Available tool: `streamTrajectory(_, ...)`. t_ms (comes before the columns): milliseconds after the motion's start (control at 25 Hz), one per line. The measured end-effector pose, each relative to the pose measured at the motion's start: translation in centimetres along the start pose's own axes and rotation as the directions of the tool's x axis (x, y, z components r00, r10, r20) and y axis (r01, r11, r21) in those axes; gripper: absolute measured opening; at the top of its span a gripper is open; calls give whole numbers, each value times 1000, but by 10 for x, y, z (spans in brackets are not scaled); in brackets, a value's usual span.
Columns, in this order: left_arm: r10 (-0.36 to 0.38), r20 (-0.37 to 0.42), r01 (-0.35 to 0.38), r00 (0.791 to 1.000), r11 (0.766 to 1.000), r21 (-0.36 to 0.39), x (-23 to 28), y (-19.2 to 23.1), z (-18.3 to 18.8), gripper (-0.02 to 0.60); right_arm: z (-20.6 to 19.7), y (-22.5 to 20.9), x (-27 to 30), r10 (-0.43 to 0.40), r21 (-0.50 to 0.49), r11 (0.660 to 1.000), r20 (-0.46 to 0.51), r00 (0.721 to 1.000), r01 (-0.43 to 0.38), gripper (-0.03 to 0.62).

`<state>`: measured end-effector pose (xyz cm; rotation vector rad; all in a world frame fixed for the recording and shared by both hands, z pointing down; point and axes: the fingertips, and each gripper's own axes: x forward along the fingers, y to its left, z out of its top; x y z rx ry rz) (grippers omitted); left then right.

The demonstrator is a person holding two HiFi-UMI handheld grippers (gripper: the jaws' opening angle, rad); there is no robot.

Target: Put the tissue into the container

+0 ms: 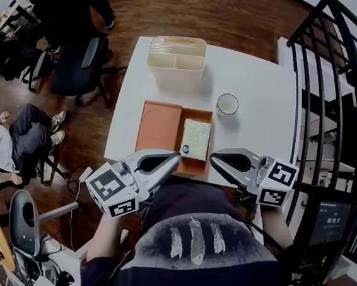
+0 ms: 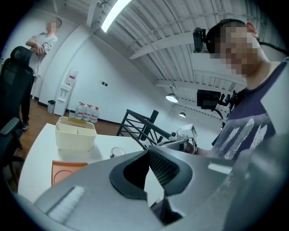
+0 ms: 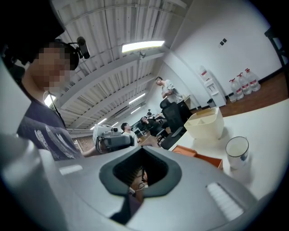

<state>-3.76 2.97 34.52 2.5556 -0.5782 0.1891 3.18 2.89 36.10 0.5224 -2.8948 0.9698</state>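
The tissue pack [image 1: 196,139] lies in the right part of the orange tray [image 1: 160,128], near your edge of the white counter [image 1: 260,90]. The cream container [image 1: 177,55] stands at the far edge, with a cup [image 1: 227,104] between the two, off to the right. Your left tool [image 1: 177,156] and right tool [image 1: 214,157] are both closed and empty. A wooden floor [image 1: 198,11] surrounds the counter, and a black railing [image 1: 338,73] stands to your right.

The tray [image 1: 160,128] is orange, the tissue pack [image 1: 196,139] pale and speckled, the container [image 1: 176,66] cream, the table [image 1: 259,97] white.
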Motion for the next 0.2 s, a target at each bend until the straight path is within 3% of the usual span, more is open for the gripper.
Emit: streamTrajectory(200, 2, -14, -2, 1000, 1000, 7, 5, -3, -6, 14, -5, 0, -3, -3, 6, 1000, -1, 1000, 3, 3)
